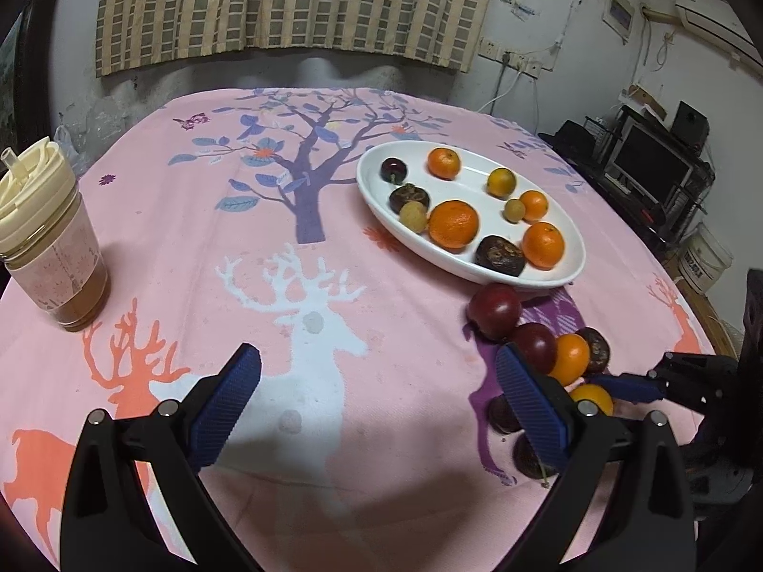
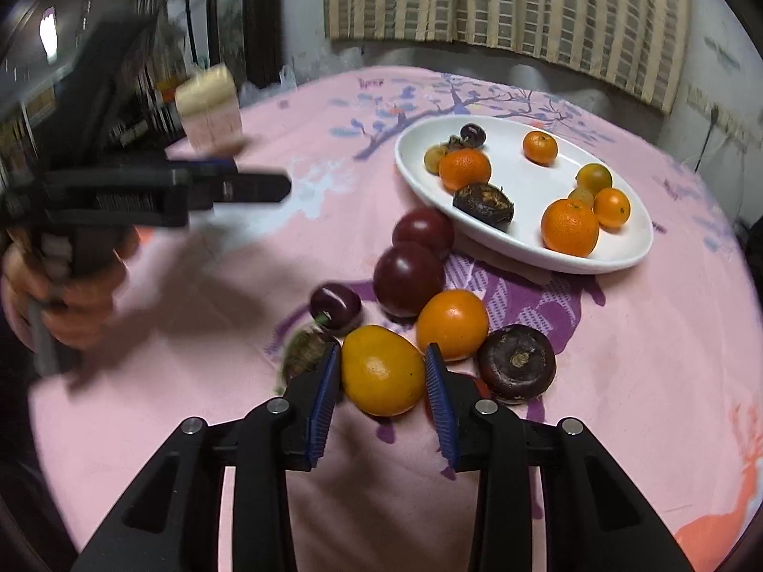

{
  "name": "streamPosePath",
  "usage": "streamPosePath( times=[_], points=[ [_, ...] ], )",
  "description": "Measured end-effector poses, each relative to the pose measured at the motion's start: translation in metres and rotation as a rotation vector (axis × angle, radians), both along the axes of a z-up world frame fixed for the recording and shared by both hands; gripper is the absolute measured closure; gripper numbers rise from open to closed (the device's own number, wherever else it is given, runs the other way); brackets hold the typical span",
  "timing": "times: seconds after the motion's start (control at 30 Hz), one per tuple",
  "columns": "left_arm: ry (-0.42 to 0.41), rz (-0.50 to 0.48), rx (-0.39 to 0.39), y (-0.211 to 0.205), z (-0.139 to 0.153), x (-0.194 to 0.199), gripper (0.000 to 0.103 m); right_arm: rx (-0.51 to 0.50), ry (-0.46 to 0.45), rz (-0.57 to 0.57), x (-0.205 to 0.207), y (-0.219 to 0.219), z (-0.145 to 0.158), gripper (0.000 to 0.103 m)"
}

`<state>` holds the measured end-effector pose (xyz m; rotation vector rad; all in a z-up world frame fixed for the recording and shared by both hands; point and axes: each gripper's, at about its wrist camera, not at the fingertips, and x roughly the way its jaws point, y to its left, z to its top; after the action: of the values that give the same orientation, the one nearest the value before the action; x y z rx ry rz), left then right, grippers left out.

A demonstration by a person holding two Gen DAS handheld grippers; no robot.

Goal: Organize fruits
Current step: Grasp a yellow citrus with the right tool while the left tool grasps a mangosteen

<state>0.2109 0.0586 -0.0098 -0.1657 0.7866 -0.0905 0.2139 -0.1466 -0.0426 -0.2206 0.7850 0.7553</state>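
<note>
Fruit lies in two groups on the counter (image 1: 334, 429), which is covered by a pink cloth printed with deer and a tree. In the right wrist view the right claw (image 2: 383, 372) sits at lower centre, its blue ribbed fingers (image 2: 324, 395) pressed against both sides of a yellow-orange citrus (image 2: 381, 369), so it is clamped on that fruit. The citrus rests among a loose cluster: an orange (image 2: 452, 324) just above and right of it, a dark brown round fruit (image 2: 517, 362) to the right, two dark red plums (image 2: 409, 276) higher up towards the centre, a small purple fruit (image 2: 335, 307) to the upper left, and a blurred dark fruit (image 2: 305, 357) behind the left finger.

A white oval dish (image 2: 524, 190) sits in the upper right of that view, just beyond the cluster, holding several oranges, small yellowish fruits and dark ones. At the left edge a hand (image 2: 67, 295) grips the handle of the other tool.

In the left wrist view the left claw (image 1: 376, 372) stands wide apart at the bottom of the frame with nothing between its fingers, above the white deer print. A lidded cup (image 1: 52, 238) of brown liquid stands at the left edge, well apart from the dish (image 1: 372, 176) in the upper right.
</note>
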Motion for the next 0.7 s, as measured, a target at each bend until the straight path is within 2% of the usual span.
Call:
streamPosePath(
  times=[0.13,0.2,0.27,0.33,0.43,0.57,0.7],
  points=[
    [-0.043,-0.166,-0.028,-0.022,0.008,-0.013,0.006,0.160,0.018,-0.054,0.007,-0.026,0.019,0.066],
    [-0.071,-0.289,-0.004,-0.045,0.011,-0.026,0.016,0.184,0.024,-0.092,0.012,-0.035,0.021,0.066],
    [-0.077,-0.401,0.046,-0.071,0.008,-0.038,0.035,0.184,0.031,-0.116,0.015,-0.038,0.021,0.066],
    [-0.067,-0.474,0.092,-0.092,0.002,-0.045,0.047,0.183,0.042,-0.119,0.017,-0.037,0.019,0.066],
    [-0.061,-0.509,0.160,-0.114,-0.008,-0.048,0.049,0.167,0.040,-0.122,0.017,-0.035,0.018,0.066],
    [0.013,-0.522,0.156,-0.120,-0.021,-0.036,0.050,0.168,0.049,-0.139,0.020,-0.037,0.016,0.066],
    [0.029,-0.506,0.157,-0.114,-0.022,-0.032,0.050,0.165,0.055,-0.151,0.020,-0.039,0.014,0.066]
  ],
)
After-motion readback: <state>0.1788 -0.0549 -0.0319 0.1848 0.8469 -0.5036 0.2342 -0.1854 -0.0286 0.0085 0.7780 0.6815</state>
